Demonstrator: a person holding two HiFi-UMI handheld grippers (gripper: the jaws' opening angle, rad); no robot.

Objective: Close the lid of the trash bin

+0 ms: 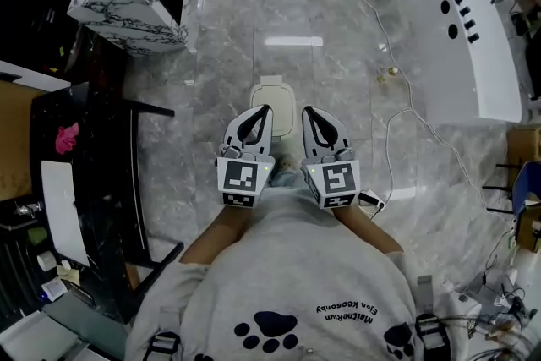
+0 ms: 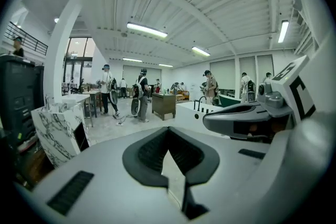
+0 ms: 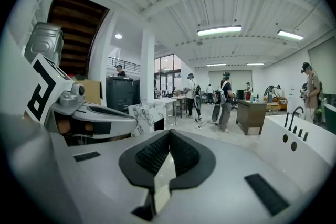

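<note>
Grey marble floor [image 1: 237, 30] fills the head view, and on it stands one bin [image 1: 272, 90], cream, dead centre. From above its lid looks flat and down. Its near part is hidden behind the gripper tips, so the front edge cannot be checked.

Two grippers are up, side by side and apart: the left hand-held gripper [image 1: 264, 114] and the right hand-held gripper [image 1: 308, 114], with one marker cube [image 1: 243, 182] each. Both are closed tight. In each gripper's own view the ridged black pads meet at the tips with nothing between them.

Far left sits one marbled cabinet [image 1: 118, 0], and far right one white tub [image 1: 456, 38]. One thin cable [image 1: 397, 110] trails across the floor between the tub and the bin. At the left edge is one black table [image 1: 101, 182], cut off by the frame, with a pink thing [image 1: 66, 138] on it that is too small to name.

Only the head view shows the bin. The two gripper views look out level across the hall instead, at a ribbed white ceiling, strip lights and several people [image 3: 227, 94] standing far off, too small to count surely. Each gripper view also catches the other gripper at its side. The cabinet and the tub show in both, the tub cut by the right edge in the right gripper view.
</note>
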